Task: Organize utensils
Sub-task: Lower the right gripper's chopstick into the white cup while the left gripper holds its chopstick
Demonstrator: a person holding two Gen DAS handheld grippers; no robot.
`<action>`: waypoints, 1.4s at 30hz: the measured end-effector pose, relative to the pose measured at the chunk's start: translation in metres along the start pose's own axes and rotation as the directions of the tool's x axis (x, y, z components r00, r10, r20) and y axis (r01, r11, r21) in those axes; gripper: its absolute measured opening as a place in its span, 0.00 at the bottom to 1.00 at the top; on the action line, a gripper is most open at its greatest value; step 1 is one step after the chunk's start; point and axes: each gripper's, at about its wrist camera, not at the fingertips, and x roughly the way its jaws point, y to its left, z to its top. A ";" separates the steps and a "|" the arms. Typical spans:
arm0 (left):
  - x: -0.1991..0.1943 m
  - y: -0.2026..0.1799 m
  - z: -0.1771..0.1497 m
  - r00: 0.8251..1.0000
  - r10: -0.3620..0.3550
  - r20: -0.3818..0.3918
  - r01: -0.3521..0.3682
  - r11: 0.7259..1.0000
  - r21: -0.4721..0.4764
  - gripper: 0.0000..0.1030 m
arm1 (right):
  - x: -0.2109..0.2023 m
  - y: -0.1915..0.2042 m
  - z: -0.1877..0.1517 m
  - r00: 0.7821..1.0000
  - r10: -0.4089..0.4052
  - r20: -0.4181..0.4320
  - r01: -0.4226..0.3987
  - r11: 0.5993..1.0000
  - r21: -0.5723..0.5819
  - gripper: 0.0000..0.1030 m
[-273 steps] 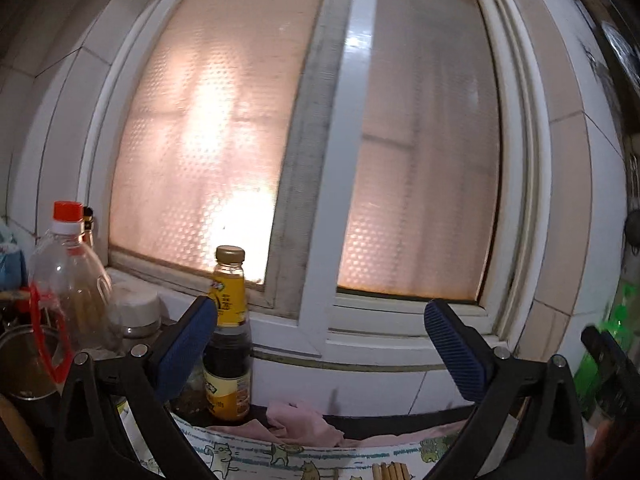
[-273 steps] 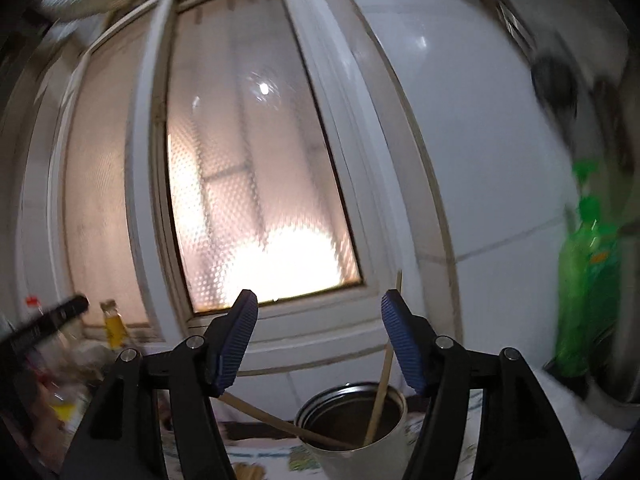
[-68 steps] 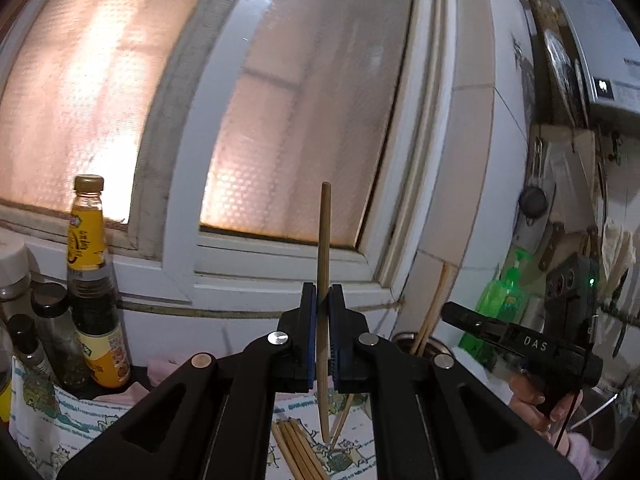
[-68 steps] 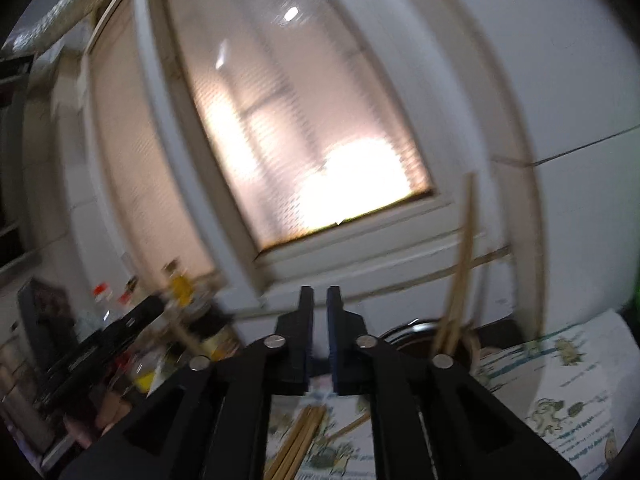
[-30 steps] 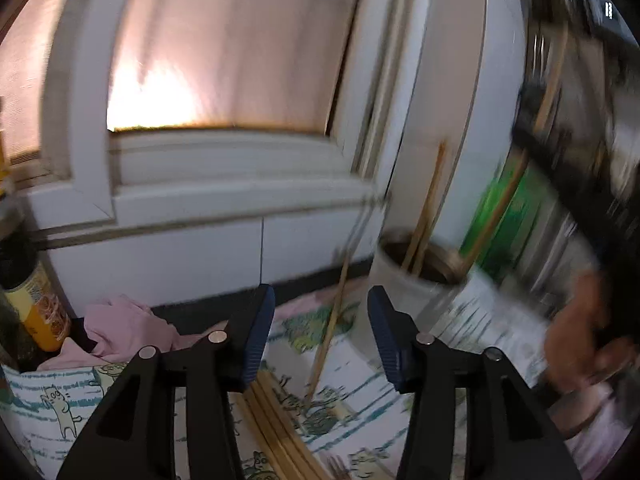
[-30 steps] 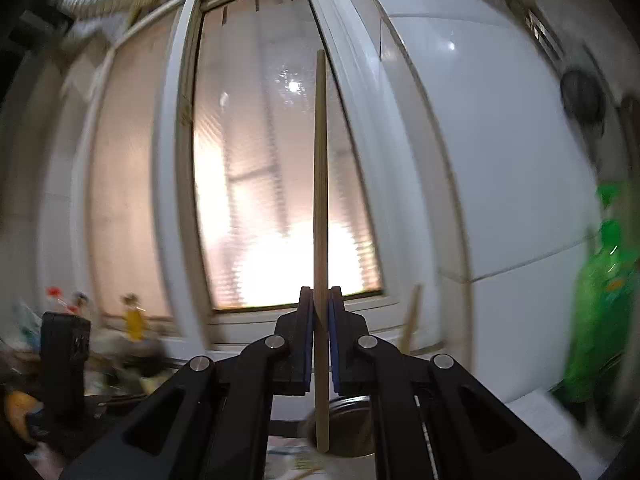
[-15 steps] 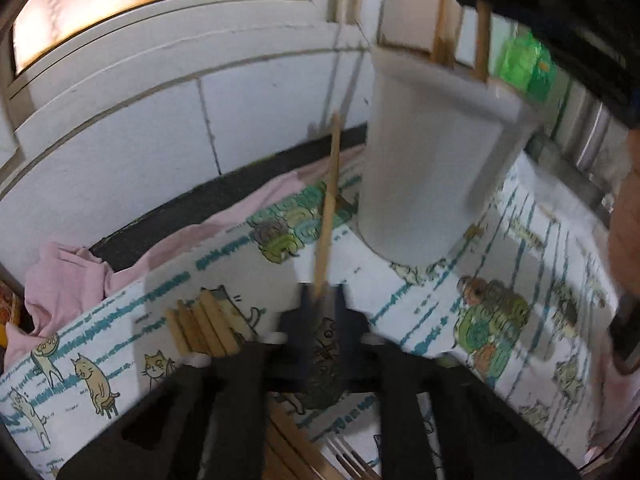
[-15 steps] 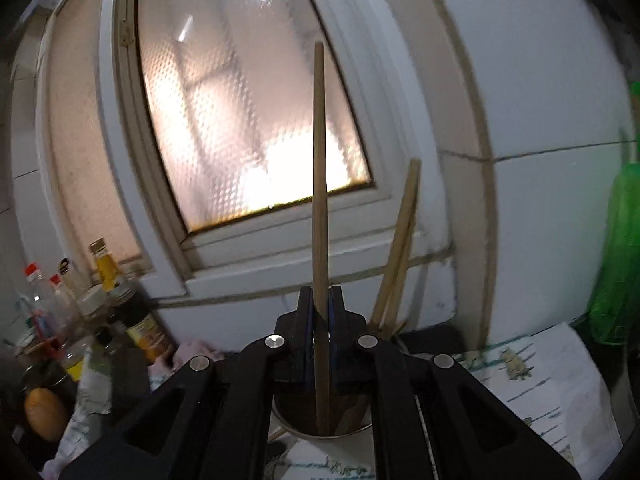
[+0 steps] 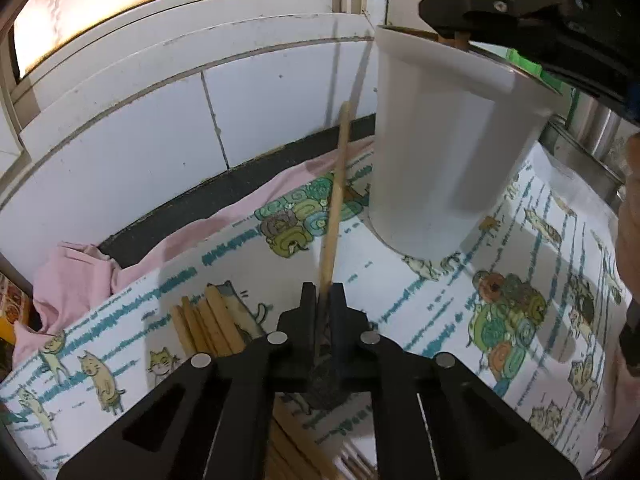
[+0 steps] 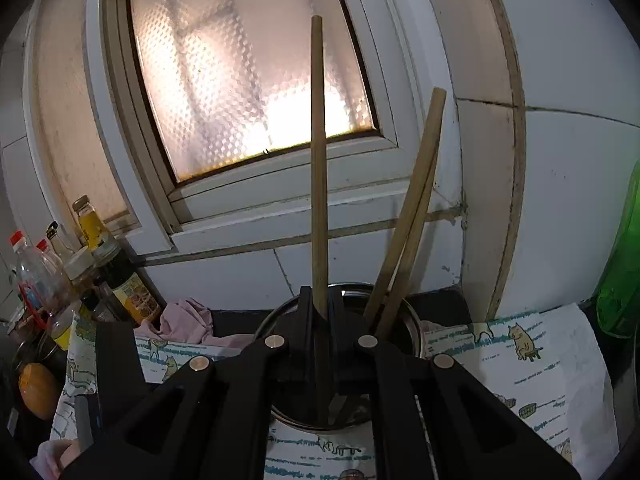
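Left wrist view: left gripper (image 9: 323,304) clamped on one chopstick (image 9: 335,204), stick tilted up and slightly right, tip near white cup (image 9: 448,148). Low over cat-print mat (image 9: 440,320). Loose chopsticks (image 9: 208,324) flat on mat just left of fingers, running back under gripper. Cup upright on mat, right of held stick, not touching it. Right gripper (image 9: 456,8) above cup rim, chopstick ends poking up beside it. Pink cloth (image 9: 80,276) bunched at back-left edge of mat, against tiled wall. Bare hand at far right edge, blurred.

Right wrist view: right gripper (image 10: 320,312) pinched tight on second chopstick (image 10: 319,152), held upright, lower end down inside cup (image 10: 414,324). Two more sticks (image 10: 412,216) already in cup, leaning right on rim. Mat (image 10: 540,352) under cup. Bottles (image 10: 92,248) clustered at left by window (image 10: 248,80) sill. Green bottle (image 10: 624,264) at right edge. Orange round thing far left, too blurred to name.
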 end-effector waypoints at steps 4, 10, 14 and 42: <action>-0.028 0.003 -0.001 0.996 0.019 0.084 -0.019 1.000 0.000 0.05 | -0.003 -0.001 0.001 1.000 -0.011 0.026 0.010 1.000 0.008 0.07; -0.097 0.014 -0.003 0.964 0.027 0.265 -0.013 0.999 -0.051 0.04 | -0.019 0.004 0.003 0.993 -0.037 0.112 0.040 0.999 -0.024 0.08; -0.134 0.033 -0.005 0.922 0.033 0.386 0.018 0.992 -0.126 0.04 | -0.021 0.005 0.005 0.993 -0.036 0.116 0.039 0.999 -0.024 0.08; -0.223 0.115 -0.040 0.692 0.077 0.718 0.249 0.908 -0.338 0.04 | -0.045 -0.049 0.013 0.968 0.116 0.222 -0.172 0.952 0.252 0.09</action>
